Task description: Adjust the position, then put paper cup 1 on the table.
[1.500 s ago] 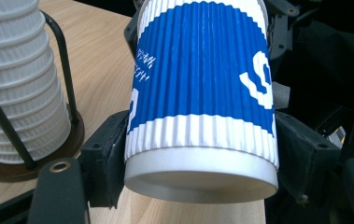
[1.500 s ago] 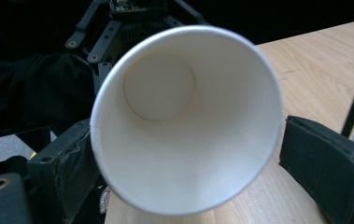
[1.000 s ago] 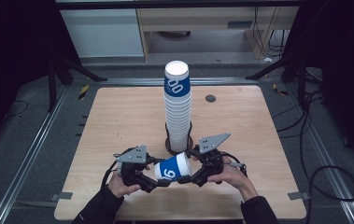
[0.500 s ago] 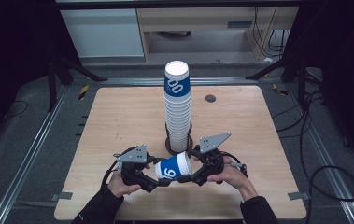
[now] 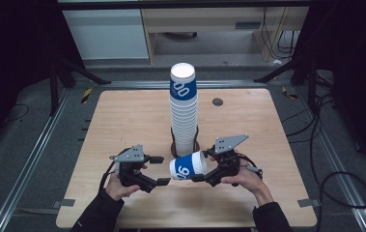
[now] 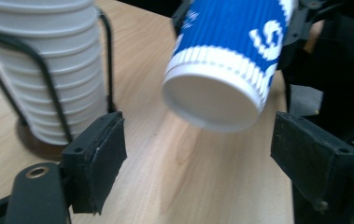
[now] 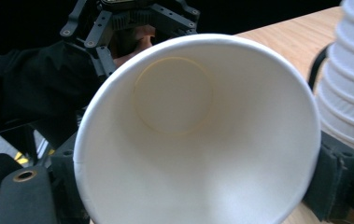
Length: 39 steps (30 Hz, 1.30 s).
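In the high view, the blue paper cup (image 5: 189, 166) lies level in the air above the worktop (image 5: 122, 116), near the middle of its near edge and just in front of the tall stack of cups (image 5: 184, 108) in its wire holder. The right gripper (image 5: 204, 166) clasps the cup's mouth end; its fingers have just been closing, with the cup between them. The left gripper (image 5: 162, 170) sits just off the cup's base, fingers spread wide.

In the left gripper view, the cup's white bottom (image 6: 210, 99) hangs between and beyond the 2 open fingers (image 6: 99, 158), touching neither. The stack stands at left.

In the right gripper view, the cup's open mouth (image 7: 198, 135) faces the camera, pinched between the fingers (image 7: 336, 179); the left gripper shows behind it
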Motion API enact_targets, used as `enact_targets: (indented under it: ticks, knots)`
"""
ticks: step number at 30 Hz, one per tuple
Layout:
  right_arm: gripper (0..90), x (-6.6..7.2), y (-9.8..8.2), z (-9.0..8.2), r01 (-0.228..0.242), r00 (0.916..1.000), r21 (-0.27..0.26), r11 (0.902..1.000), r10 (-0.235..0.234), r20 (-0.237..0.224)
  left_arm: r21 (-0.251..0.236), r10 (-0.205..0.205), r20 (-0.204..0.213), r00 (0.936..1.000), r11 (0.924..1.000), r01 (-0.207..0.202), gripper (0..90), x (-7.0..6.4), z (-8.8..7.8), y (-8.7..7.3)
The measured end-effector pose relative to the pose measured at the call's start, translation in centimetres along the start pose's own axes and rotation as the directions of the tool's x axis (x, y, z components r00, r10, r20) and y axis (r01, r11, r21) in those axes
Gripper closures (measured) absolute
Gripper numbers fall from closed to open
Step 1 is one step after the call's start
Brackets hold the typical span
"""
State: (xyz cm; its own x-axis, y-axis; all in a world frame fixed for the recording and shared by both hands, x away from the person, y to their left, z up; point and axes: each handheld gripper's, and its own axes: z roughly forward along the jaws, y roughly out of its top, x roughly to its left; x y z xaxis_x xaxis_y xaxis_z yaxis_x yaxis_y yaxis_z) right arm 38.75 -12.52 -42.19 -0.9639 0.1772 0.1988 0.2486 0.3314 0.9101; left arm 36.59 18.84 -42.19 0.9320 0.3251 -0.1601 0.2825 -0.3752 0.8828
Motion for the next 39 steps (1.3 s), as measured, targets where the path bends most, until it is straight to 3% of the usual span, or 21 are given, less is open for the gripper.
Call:
enact_targets:
  ticks: [5, 13, 15, 18, 19, 20, 21, 22, 23, 24, 25, 26, 27, 28, 29, 30, 34, 35, 36, 37, 39]
  knots:
    - [15.6, -0.2, 0.1, -0.7, -0.008, 0.9993, -0.003, 1.0, 0.008, 0.037, -0.009, -0.032, -0.051, 0.9982, 0.9995, 0.031, 16.9, 0.6, -0.2, -0.4]
    - [15.6, -0.7, 0.1, -2.1, -0.023, 0.9934, 0.013, 0.9997, 0.021, 0.113, 0.039, -0.046, -0.115, 0.9923, 0.998, 0.051, 16.7, 1.2, 0.0, -0.8]
    - [15.6, -1.1, 0.0, -3.0, -0.046, 0.9844, 0.031, 0.9985, 0.04, 0.171, 0.062, -0.053, -0.161, 0.9856, 0.996, 0.064, 16.8, 1.5, -0.1, -1.0]
    - [15.6, -1.5, 0.0, -4.0, -0.073, 0.9684, 0.042, 0.9964, 0.061, 0.242, 0.064, -0.065, -0.186, 0.9804, 0.9949, 0.078, 16.5, 1.8, -0.1, -1.1]
    - [15.6, -1.5, 0.0, -4.0, -0.073, 0.9684, 0.042, 0.9964, 0.061, 0.242, 0.064, -0.065, -0.186, 0.9804, 0.9949, 0.078, 16.4, 1.8, -0.1, -1.1]
    - [15.6, -1.8, 0.0, -4.8, -0.093, 0.954, 0.047, 0.9945, 0.076, 0.29, 0.063, -0.069, -0.203, 0.9767, 0.9945, 0.084, 16.3, 2.0, -0.2, -1.2]
    - [15.6, -1.8, 0.0, -4.8, -0.093, 0.954, 0.047, 0.9945, 0.076, 0.29, 0.063, -0.069, -0.203, 0.9767, 0.9945, 0.084, 16.4, 2.0, -0.2, -1.2]
    - [15.6, -2.0, 0.1, -5.3, -0.108, 0.9372, 0.06, 0.9923, 0.082, 0.339, 0.063, -0.079, -0.225, 0.9712, 0.9935, 0.095, 16.2, 2.1, -0.3, -1.3]
    - [15.6, -2.0, 0.1, -5.3, -0.108, 0.9372, 0.06, 0.9923, 0.082, 0.339, 0.063, -0.079, -0.225, 0.9712, 0.9935, 0.095, 16.3, 2.1, -0.3, -1.3]
    - [15.6, -2.2, 0.3, -5.9, -0.127, 0.9173, 0.067, 0.9897, 0.091, 0.388, 0.06, -0.084, -0.233, 0.9687, 0.9931, 0.101, 16.3, 2.2, -0.4, -1.3]
    - [15.6, -2.2, 0.3, -5.9, -0.127, 0.9173, 0.067, 0.9897, 0.091, 0.388, 0.057, -0.089, -0.238, 0.9671, 0.9927, 0.106, 16.3, 2.3, -0.4, -1.3]
    - [15.6, -2.2, 0.3, -6.1, -0.129, 0.9104, 0.072, 0.989, 0.09, 0.404, 0.059, -0.092, -0.247, 0.9647, 0.9922, 0.11, 16.2, 2.4, -0.5, -1.3]
    - [15.6, -2.3, 0.6, -6.6, -0.15, 0.8857, 0.08, 0.9854, 0.098, 0.454, 0.054, -0.101, -0.255, 0.9617, 0.9915, 0.118, 16.3, 2.6, -0.6, -1.4]
    - [15.6, -2.3, 0.6, -6.6, -0.15, 0.8857, 0.08, 0.9854, 0.098, 0.454, 0.054, -0.101, -0.255, 0.9617, 0.9915, 0.118, 16.2, 2.6, -0.6, -1.4]
    - [15.6, -2.3, 0.7, -6.8, -0.157, 0.8791, 0.082, 0.9842, 0.102, 0.466, 0.054, -0.107, -0.26, 0.9597, 0.9907, 0.125, 16.2, 2.7, -0.6, -1.4]
    - [15.6, -2.4, 1.0, -7.3, -0.171, 0.8563, 0.089, 0.9812, 0.104, 0.506, 0.053, -0.113, -0.268, 0.9567, 0.9898, 0.132, 16.2, 2.8, -0.6, -1.5]
    - [15.7, -2.5, 1.6, -8.2, -0.193, 0.8151, 0.082, 0.9779, 0.113, 0.568, 0.056, -0.116, -0.272, 0.9553, 0.9891, 0.136, 16.3, 2.9, -0.7, -1.5]
    - [15.7, -2.5, 1.6, -8.2, -0.193, 0.8151, 0.082, 0.9779, 0.113, 0.568, 0.056, -0.116, -0.272, 0.9553, 0.9891, 0.136, 16.3, 2.9, -0.7, -1.5]
    - [15.8, -2.8, 2.0, -8.6, -0.221, 0.7837, 0.08, 0.972, 0.128, 0.608, 0.057, -0.117, -0.271, 0.9553, 0.9889, 0.137, 16.3, 2.9, -0.7, -1.5]
    - [15.8, -2.8, 2.0, -8.6, -0.221, 0.7837, 0.08, 0.972, 0.128, 0.608, 0.058, -0.116, -0.274, 0.9547, 0.9888, 0.137, 16.3, 2.9, -0.7, -1.5]
    - [15.8, -3.2, 2.4, -8.9, -0.239, 0.7521, 0.083, 0.9674, 0.131, 0.646, 0.061, -0.115, -0.275, 0.9545, 0.9887, 0.137, 16.3, 2.8, -0.6, -1.5]
